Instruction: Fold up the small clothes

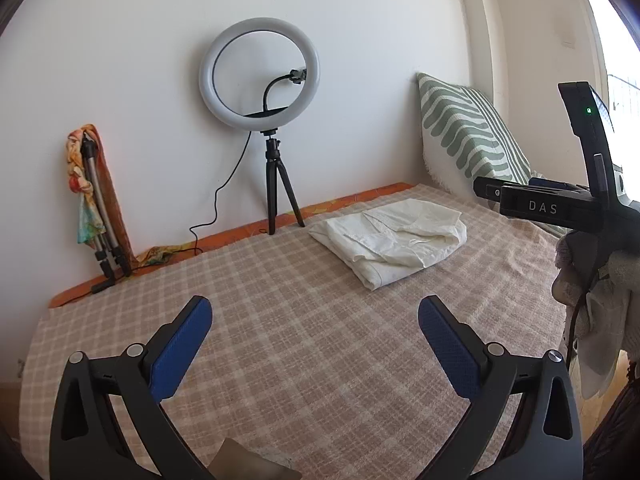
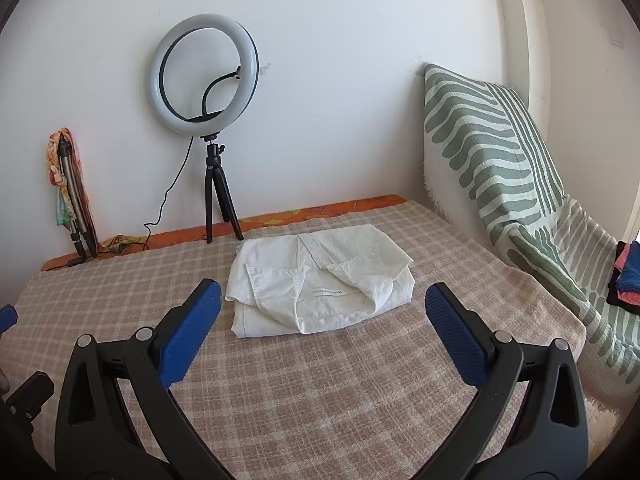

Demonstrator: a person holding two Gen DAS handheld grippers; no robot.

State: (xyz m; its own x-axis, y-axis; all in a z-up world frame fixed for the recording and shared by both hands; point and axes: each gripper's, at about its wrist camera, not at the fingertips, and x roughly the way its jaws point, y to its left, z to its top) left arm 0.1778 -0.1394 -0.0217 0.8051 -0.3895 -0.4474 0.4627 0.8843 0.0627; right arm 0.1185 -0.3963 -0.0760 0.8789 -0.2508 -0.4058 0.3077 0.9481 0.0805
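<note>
The label (image 2: pixel 328 291) print on the shirt (image 2: pixel 320 284) is too small to read; the clothes stack (image 2: pixel 626 272) is cut off by the right edge

I see the white garment (image 2: pixel 320 284) folded into a compact, roughly rectangular, slightly rumpled bundle with stitched hems and a small printed label on top, lying flat on the far half of the checked blanket (image 2: pixel 320 400).

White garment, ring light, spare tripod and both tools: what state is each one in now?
White garment: folded, lying on the checked cover.
Ring light: upright on its tripod, against the wall; lit or not, cannot tell.
Spare tripod: collapsed, leaning on the wall.
Left tool: open, empty.
Right tool: open, empty.
</note>
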